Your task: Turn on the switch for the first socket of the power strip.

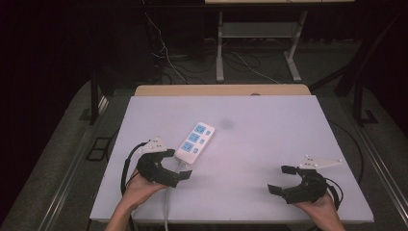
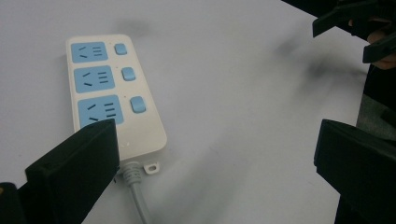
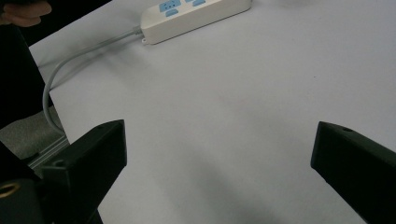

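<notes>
Power strip (image 1: 195, 140) lay flat on the white table (image 1: 269, 144), toward the left of its middle and angled, its cord end nearest the person's edge; three blue sockets (image 2: 95, 78) each with a blue switch (image 2: 128, 73) alongside. Grey cord (image 3: 70, 65) ran from that end over the near table edge and dropped out of sight. Right of the strip the tabletop was bare all the way to the right edge, and bare beyond the strip up to the far edge too. Left gripper (image 1: 180, 171) sat just beside the strip's cord end, jaws spread wide, holding nothing; whether the nearer jaw touched the casing could not be told, since in the left gripper view that jaw covered the strip's near corner. Right gripper (image 1: 284, 179) was well apart from the strip, near the table's near right corner, jaws also wide and empty over bare surface. A faint dark smudge (image 1: 226, 123) marked the table just beyond the strip's far end. Past the far edge, a wooden board (image 1: 221, 90), desk legs (image 1: 220, 48) and loose cables (image 1: 163, 53) on a dim floor; detail there hard to make out.
</notes>
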### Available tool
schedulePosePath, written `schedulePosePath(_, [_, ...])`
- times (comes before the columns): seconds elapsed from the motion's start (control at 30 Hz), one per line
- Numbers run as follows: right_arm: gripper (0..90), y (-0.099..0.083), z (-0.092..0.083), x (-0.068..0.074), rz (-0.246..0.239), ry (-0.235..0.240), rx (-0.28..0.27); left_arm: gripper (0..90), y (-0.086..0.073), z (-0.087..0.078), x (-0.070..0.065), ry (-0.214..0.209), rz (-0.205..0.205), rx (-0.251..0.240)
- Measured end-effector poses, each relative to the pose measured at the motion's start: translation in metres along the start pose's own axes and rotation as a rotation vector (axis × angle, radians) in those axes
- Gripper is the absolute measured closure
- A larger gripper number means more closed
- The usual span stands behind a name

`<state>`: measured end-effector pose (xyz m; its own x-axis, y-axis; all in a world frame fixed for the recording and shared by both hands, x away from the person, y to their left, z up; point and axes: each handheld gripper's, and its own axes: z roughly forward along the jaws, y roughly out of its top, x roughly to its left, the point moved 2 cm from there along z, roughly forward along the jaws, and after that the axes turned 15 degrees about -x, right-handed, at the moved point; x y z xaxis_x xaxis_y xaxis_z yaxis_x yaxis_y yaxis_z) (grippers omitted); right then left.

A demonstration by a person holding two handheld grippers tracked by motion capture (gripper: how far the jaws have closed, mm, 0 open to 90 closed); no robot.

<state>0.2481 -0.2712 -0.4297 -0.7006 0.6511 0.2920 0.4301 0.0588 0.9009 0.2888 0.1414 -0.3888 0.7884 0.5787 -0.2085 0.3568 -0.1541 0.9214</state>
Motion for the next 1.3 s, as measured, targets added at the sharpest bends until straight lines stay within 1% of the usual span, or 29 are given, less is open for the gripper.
schedulePosePath(0.3, [3.0,0.0,0.0,0.0,0.001,0.001,0.001,0.0,0.011,0.002,0.006,0.002,0.001,0.006])
schedulePosePath(0.73, [3.0,0.0,0.0,0.0,-0.002,0.0,0.004,0.0,0.025,0.005,0.01,0.004,0.026,0.034])
schedulePosePath(1.0, [3.0,-0.001,0.0,0.0,-0.003,0.0,0.006,0.0,0.036,0.006,0.013,0.004,0.043,0.043])
schedulePosePath(1.13, [3.0,-0.001,0.0,0.0,-0.001,0.0,0.006,0.0,0.042,0.006,0.016,0.008,0.045,0.04])
schedulePosePath(1.3, [3.0,-0.001,0.0,0.0,-0.003,0.001,0.007,0.0,0.048,0.008,0.02,0.014,0.057,0.061])
